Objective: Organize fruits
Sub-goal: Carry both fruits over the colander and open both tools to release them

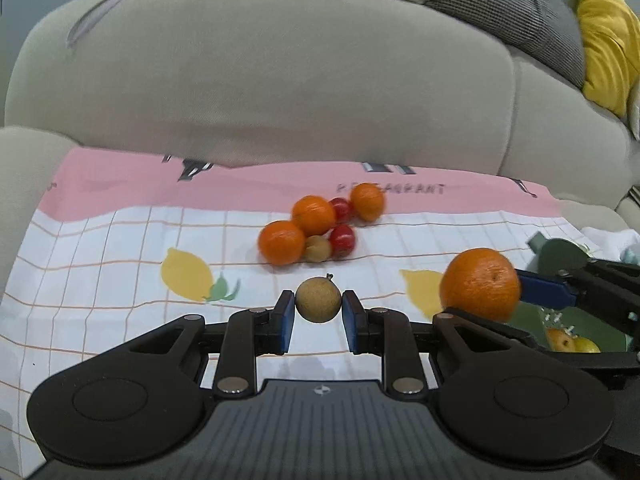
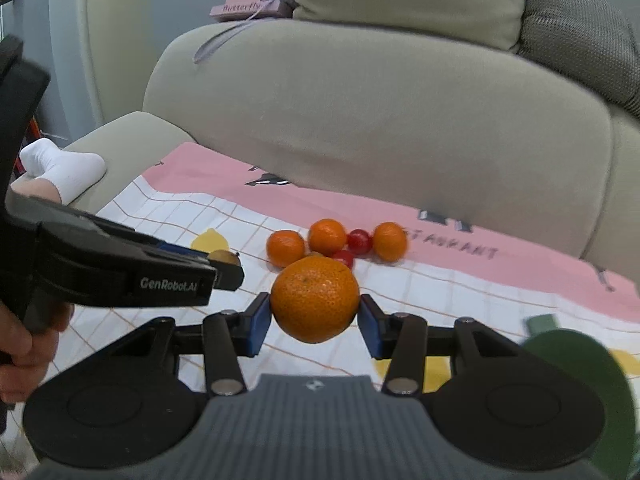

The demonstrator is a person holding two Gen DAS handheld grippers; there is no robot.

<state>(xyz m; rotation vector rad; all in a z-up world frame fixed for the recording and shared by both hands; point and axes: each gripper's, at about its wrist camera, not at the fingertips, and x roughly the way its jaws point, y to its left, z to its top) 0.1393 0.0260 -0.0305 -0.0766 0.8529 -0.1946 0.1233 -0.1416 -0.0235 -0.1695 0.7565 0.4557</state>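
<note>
My left gripper (image 1: 318, 312) is shut on a small tan longan (image 1: 318, 300) and holds it above the cloth. My right gripper (image 2: 316, 312) is shut on a large orange (image 2: 315, 299); this orange also shows in the left wrist view (image 1: 480, 285), to the right. Behind them a cluster lies on the cloth: three small oranges (image 1: 282, 242), two red cherry tomatoes (image 1: 342, 239) and another longan (image 1: 318, 249). The same cluster shows in the right wrist view (image 2: 327, 237). The left gripper body (image 2: 120, 276) crosses the left of the right wrist view.
A checked cloth with lemon prints and a pink band (image 1: 120, 240) covers the sofa seat. A green tray (image 1: 560, 256) with fruit in it sits at the right, also seen in the right wrist view (image 2: 580, 360). The sofa backrest (image 1: 280, 80) rises behind. A socked foot (image 2: 60, 168) rests at left.
</note>
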